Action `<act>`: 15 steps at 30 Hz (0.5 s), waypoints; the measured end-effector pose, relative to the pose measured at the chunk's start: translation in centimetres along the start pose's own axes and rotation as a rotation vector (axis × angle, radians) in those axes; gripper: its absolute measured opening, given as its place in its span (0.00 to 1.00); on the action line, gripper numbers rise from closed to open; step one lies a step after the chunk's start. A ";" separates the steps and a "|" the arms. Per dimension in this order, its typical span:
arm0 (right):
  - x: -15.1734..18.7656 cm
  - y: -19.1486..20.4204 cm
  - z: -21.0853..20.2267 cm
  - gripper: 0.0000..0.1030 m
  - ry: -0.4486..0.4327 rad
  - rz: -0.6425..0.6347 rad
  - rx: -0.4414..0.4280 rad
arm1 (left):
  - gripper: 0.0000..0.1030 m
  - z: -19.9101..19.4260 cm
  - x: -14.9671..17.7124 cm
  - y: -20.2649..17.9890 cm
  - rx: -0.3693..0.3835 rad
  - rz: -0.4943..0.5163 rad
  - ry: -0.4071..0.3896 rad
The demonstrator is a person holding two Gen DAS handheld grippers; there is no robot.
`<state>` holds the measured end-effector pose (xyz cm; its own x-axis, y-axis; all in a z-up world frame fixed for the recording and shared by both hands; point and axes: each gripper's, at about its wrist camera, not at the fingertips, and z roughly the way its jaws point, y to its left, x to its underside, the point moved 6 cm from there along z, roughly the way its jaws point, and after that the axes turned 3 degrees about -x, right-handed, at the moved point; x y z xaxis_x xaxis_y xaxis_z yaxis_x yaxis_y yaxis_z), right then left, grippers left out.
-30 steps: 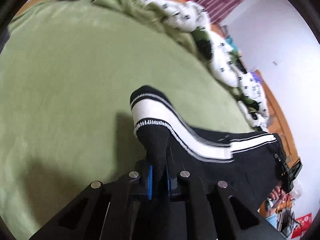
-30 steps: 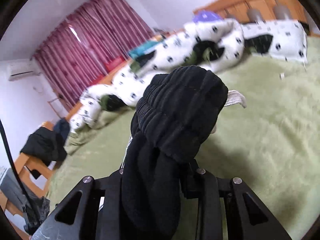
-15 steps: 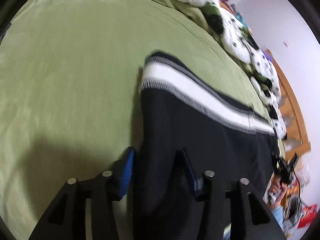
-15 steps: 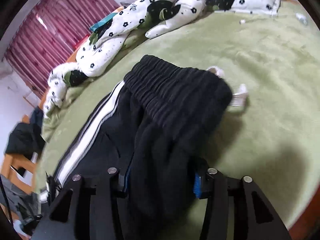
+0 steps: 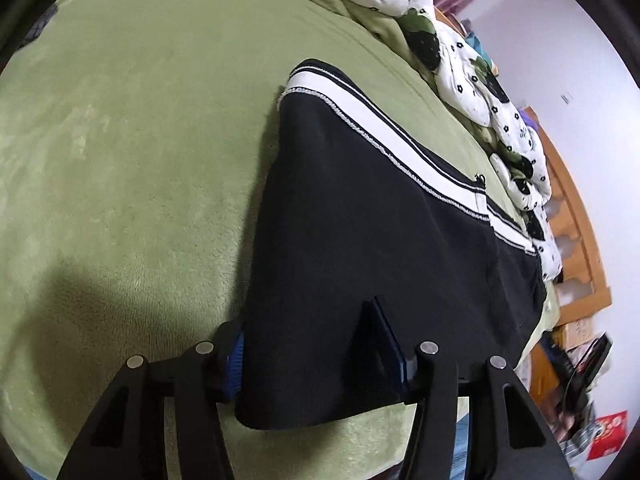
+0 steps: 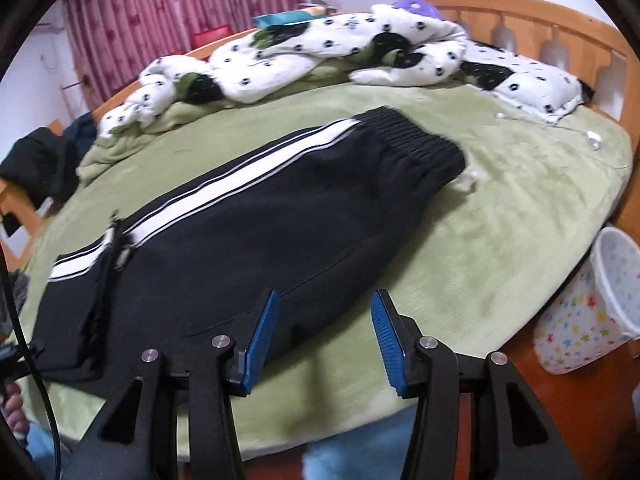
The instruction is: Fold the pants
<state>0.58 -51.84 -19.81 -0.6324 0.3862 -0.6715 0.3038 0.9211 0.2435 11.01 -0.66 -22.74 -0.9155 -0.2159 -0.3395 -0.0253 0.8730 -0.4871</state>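
Black pants (image 5: 360, 216) with a white side stripe lie flat along the green blanket (image 5: 132, 152). Their cuff end (image 5: 312, 76) points away in the left wrist view. The ribbed waistband (image 6: 412, 140) is the far end in the right wrist view. My left gripper (image 5: 306, 320) hovers low over the near hem with its jaws opening. Cloth lies between its blue pads (image 5: 236, 360) without being pinched. My right gripper (image 6: 325, 300) stands open at the pants' near edge (image 6: 280, 240), and its pads (image 6: 260, 336) are free of the fabric.
A white flower-print quilt (image 6: 304, 60) is bunched along the far side by the wooden headboard (image 6: 540, 28). A star-patterned basket (image 6: 592, 308) stands beside the bed on the right. Dark clothes (image 6: 36, 164) hang at the left. A white cord with an earbud (image 6: 592, 140) lies on the blanket.
Both grippers were shut on bunched, lifted pants. They came down to the bed and let go, and the pants now lie spread flat.
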 end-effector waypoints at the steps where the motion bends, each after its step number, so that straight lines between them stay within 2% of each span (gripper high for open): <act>1: 0.3 0.2 0.1 0.47 -0.003 -0.001 0.005 | 0.51 -0.1 0.2 0.3 0.007 -0.003 0.002; 5: -0.1 -0.8 1.6 0.54 -0.016 0.056 -0.019 | 0.52 -0.1 0.0 0.5 0.016 0.011 0.004; 8: -2.0 -3.5 3.8 0.60 -0.050 0.128 0.029 | 0.53 0.6 -1.4 -0.2 -0.027 0.087 -0.027; 11: -3.9 -6.3 6.6 0.60 -0.038 0.231 0.058 | 0.53 1.3 -3.2 -0.5 -0.061 0.131 -0.037; 15: -6.4 -8.6 10.6 0.60 0.005 0.339 -0.030 | 0.52 2.4 -5.8 -0.8 -0.073 0.148 -0.041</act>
<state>9.57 -62.72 -25.03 -0.5027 0.6712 -0.5448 0.4763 0.7410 0.4734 17.28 -1.16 -22.34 -0.8944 -0.0991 -0.4361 0.0779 0.9257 -0.3700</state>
